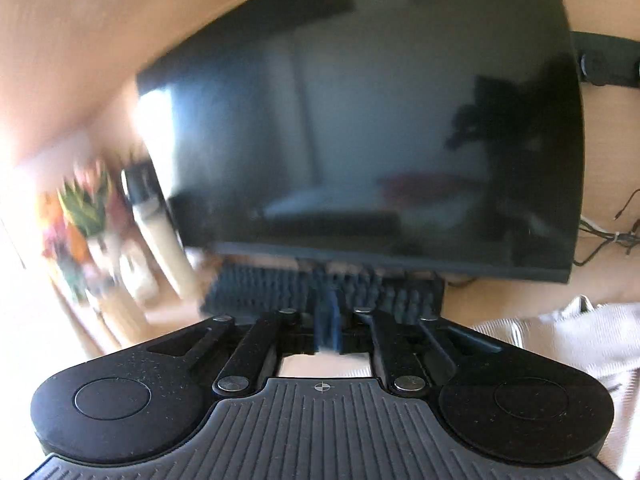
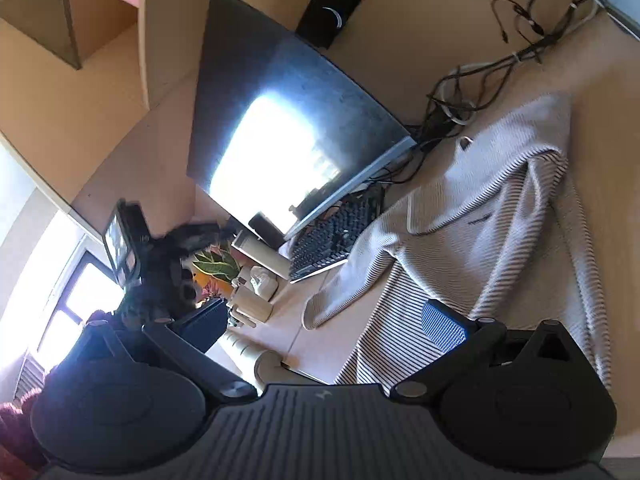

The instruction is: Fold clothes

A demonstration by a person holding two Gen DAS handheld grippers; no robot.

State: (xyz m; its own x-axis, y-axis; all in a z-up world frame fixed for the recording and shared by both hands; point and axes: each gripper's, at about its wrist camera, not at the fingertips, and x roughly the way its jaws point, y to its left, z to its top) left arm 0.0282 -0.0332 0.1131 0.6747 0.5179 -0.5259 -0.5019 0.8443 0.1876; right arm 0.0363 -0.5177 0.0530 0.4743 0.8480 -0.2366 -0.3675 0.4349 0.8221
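Left wrist view, motion-blurred throughout. The flower bunch with green leaves (image 1: 82, 208), left of the claw, is smeared beyond identification. The black keyboard (image 1: 320, 292), ahead of the fingertips, shows only streaked keys; its near edge is hidden behind the blue finger pads (image 1: 329, 322). The beige ribbed garment (image 1: 576, 336) is cut off by the right edge. Right wrist view: the left finger pad is turned edge-on, its face concealed; the garment's near hem lies hidden behind the claw body.

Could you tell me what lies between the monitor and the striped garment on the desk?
In the right wrist view, a black keyboard sits between the monitor and the striped garment.
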